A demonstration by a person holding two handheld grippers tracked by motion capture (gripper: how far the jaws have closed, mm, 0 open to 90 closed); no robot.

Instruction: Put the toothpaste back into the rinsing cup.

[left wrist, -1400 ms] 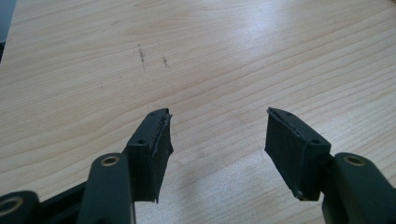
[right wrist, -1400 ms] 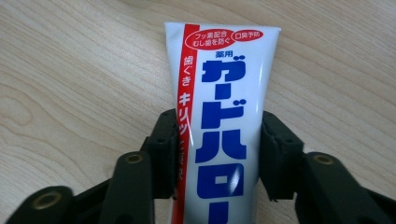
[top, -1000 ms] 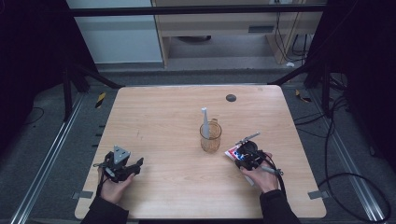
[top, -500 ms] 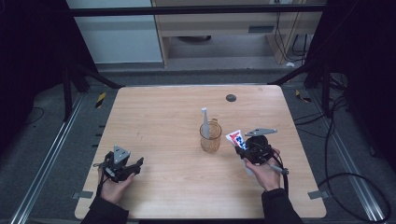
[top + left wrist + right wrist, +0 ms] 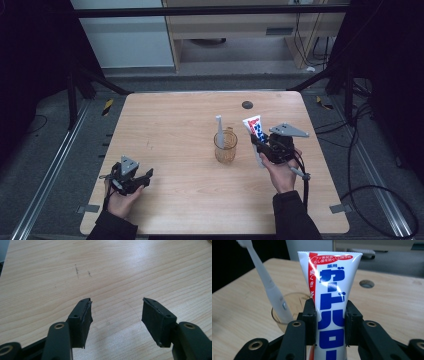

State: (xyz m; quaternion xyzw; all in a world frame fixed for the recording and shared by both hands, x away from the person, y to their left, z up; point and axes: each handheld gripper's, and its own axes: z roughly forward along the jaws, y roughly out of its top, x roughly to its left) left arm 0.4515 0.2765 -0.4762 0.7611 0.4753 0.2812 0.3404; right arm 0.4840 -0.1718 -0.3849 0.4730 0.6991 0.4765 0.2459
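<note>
the glass cup [image 5: 225,146] near the middle of the wooden table [image 5: 170,120] serves as the landmark. well to the left of the cup and nearer the person, the left gripper [image 5: 131,179] rests low over the table in the person's left hand [image 5: 120,199]; in the left gripper view its jaws stand wide apart with bare wood between the fingertips [image 5: 85,315] and nothing held. inside the cup a white toothbrush [image 5: 219,131] stands upright, leaning on the rim, its bristle end up; the right gripper view shows the toothbrush [image 5: 270,290] in the cup [image 5: 287,312] to the left of the jaws. just right of the cup, not touching it, the right gripper [image 5: 265,147] is clamped on a toothpaste tube [image 5: 254,129], white with blue and red print. the tube [image 5: 330,297] stands upright, crimped flat end up, both pads pressed on its sides about midway, held above the table beside the cup's rim. beyond the cup, toward the far edge, a small dark round hole [image 5: 247,105] sits in the tabletop.
</note>
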